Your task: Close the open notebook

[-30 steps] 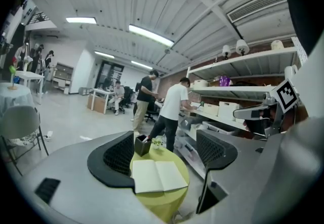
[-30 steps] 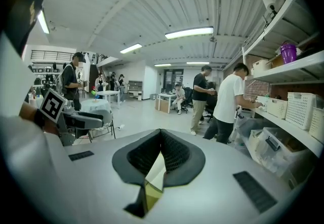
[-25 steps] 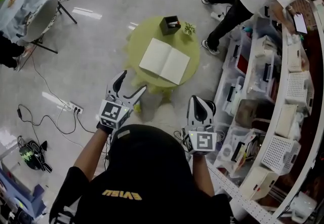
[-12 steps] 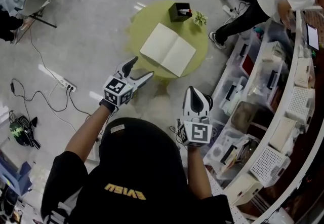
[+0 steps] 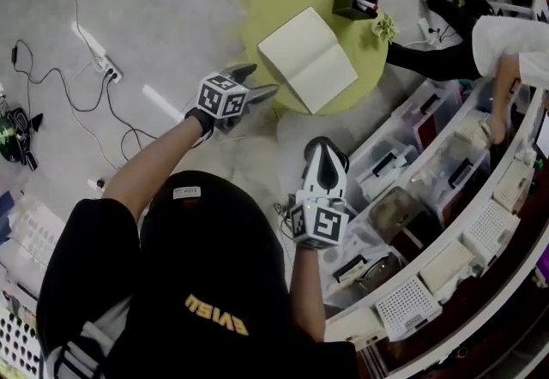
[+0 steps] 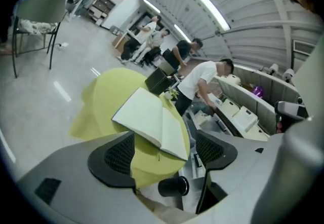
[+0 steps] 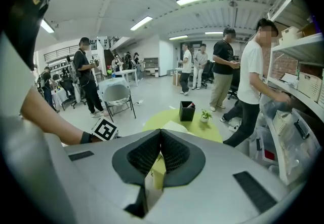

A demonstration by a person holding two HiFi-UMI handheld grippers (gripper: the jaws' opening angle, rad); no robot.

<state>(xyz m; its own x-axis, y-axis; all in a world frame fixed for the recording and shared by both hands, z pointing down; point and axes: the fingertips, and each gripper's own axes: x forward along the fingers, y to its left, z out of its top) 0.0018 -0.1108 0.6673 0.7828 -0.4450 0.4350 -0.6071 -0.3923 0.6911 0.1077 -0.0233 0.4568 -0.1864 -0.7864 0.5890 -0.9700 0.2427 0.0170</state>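
An open notebook (image 5: pixel 307 59) with blank cream pages lies flat on a small round yellow-green table (image 5: pixel 287 0). My left gripper (image 5: pixel 257 82) is open, just off the table's near-left rim, a short way from the notebook's left page. In the left gripper view the notebook (image 6: pixel 152 118) shows beyond the spread jaws of the left gripper (image 6: pixel 164 137), with nothing between them. My right gripper (image 5: pixel 323 148) is shut and empty, held back from the table over the floor. In the right gripper view its jaws (image 7: pixel 161 133) meet, and the notebook (image 7: pixel 173 127) peeks out just behind them.
A black pen box (image 5: pixel 355 0) and a small plant (image 5: pixel 385 27) stand at the table's far edge. Curved shelving with plastic bins (image 5: pixel 446 197) runs along the right, where a person in a white shirt (image 5: pixel 515 39) leans. Cables and a power strip (image 5: pixel 103 69) lie on the floor at left.
Both grippers have come nearer the table, the left one reaching its near rim beside the notebook. The left stays open, the right stays shut. The notebook has not moved.
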